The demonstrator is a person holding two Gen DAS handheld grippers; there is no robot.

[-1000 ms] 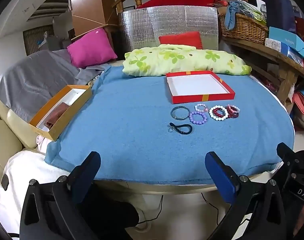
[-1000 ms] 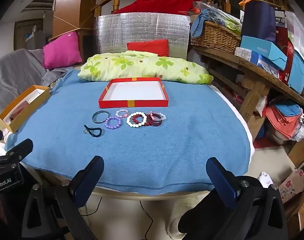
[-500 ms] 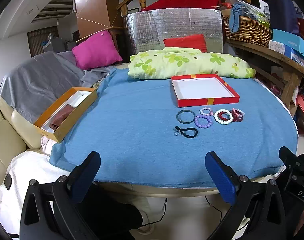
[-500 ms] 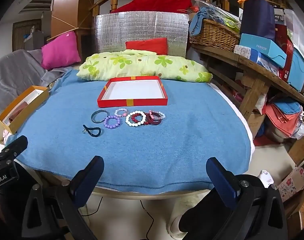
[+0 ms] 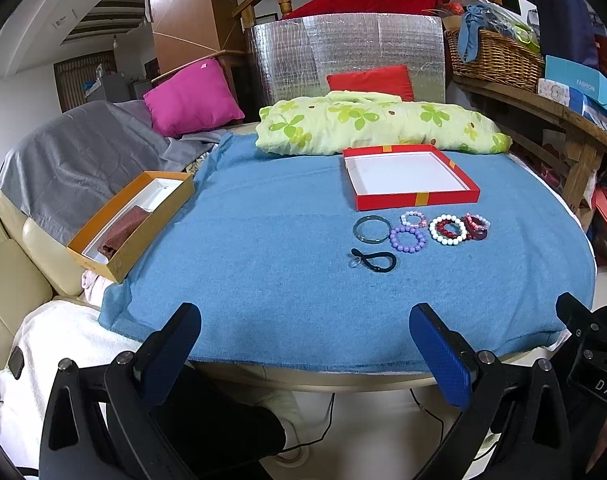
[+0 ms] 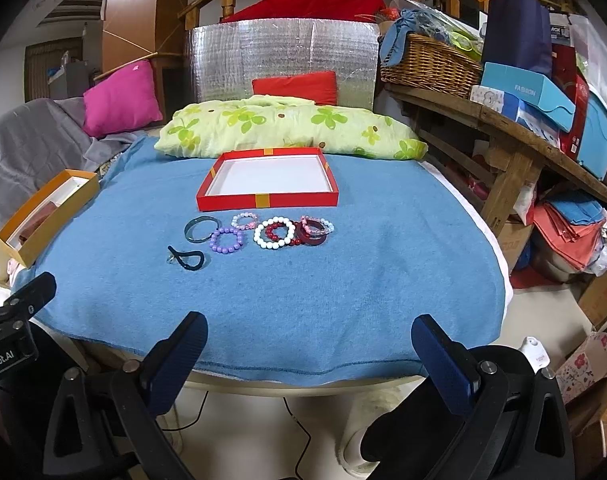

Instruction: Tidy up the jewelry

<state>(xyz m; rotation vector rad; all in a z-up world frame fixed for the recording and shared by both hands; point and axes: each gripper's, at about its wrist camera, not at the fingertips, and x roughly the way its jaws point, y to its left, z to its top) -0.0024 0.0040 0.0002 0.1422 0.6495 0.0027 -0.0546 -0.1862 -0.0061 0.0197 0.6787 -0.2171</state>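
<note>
A shallow red box with a white inside lies open and empty on the blue-covered table. In front of it lie several bracelets in a row: a dark green bangle, a purple bead bracelet, a small pink bead one, a white bead one, dark red ones, and a black cord loop. My left gripper and right gripper are both open and empty, at the table's near edge, well short of the jewelry.
An orange box sits at the table's left edge. A green flowered pillow lies behind the red box. A wooden shelf with a basket and boxes stands to the right. A sofa is on the left.
Both grippers have drawn a little nearer to the table and tilted slightly up; the jewelry and boxes have not moved. Both stay open.
</note>
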